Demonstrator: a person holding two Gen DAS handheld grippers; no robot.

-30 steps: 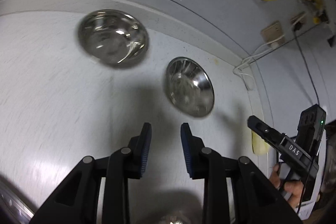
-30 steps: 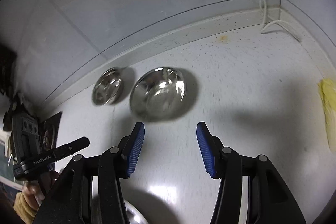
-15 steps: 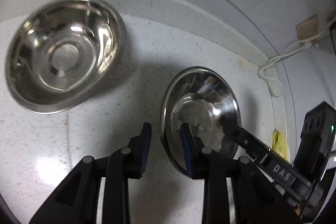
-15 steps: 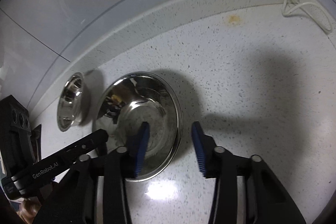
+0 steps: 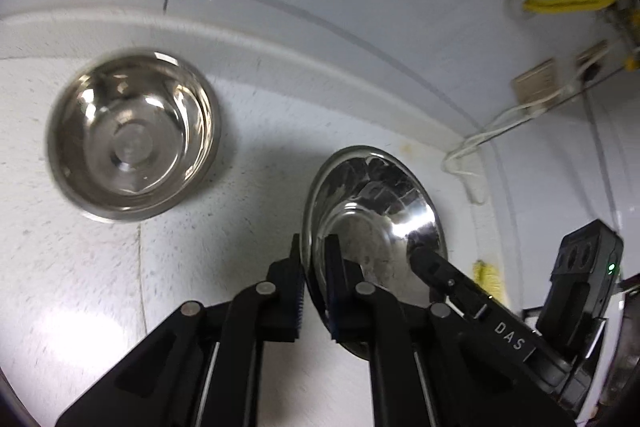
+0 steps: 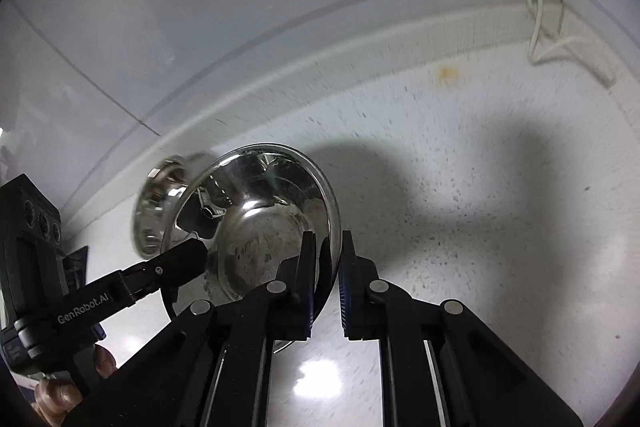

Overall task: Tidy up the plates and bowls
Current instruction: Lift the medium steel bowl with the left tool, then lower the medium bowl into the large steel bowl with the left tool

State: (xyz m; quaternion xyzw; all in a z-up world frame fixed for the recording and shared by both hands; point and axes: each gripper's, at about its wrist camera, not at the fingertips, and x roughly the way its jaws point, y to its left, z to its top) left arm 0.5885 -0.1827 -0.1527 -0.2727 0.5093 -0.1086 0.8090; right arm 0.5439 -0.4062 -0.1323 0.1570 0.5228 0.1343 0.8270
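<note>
While both my tongs bite on one steel bowl [image 5: 376,227], they grip it from opposite sides. My left tongs [image 5: 314,287] have just been closing, and their blue-padded fingers [image 5: 298,291] now pinch the bowl's left rim, one pad outside the wall and one inside. My right tongs [image 6: 326,283] have likewise just been closing, and they clamp the bowl's right rim the same way, with the thin steel edge running between the pads. Seen from my left tongs, the other tool reaches in from the right, its black finger lying across the bowl's inner wall. Seen from my right tongs, the left tool comes in from the left, and part of my hand [image 6: 60,387] shows at the lower left edge beneath it.

The bowl sits straight ahead of both pairs of tongs, over the speckled white desk [image 6: 480,207]; whether its base touches the desk or is lifted I cannot tell. Its inside is shiny with a dull, smudged patch at the bottom.

A second steel bowl [image 5: 132,139] rests on the desk ahead and to the left of my left tongs, apart from the gripped one and close to the raised back edge of the desk. From my right tongs it peeks out just behind the held bowl's left side.

Farther ahead and to the right of my left tongs, white cables [image 5: 500,123] trail down the wall onto the desk, near a wall socket [image 5: 536,79] and a yellow hose [image 5: 572,1]. A small yellow object [image 5: 486,273] lies on the desk to the right of the held bowl.
</note>
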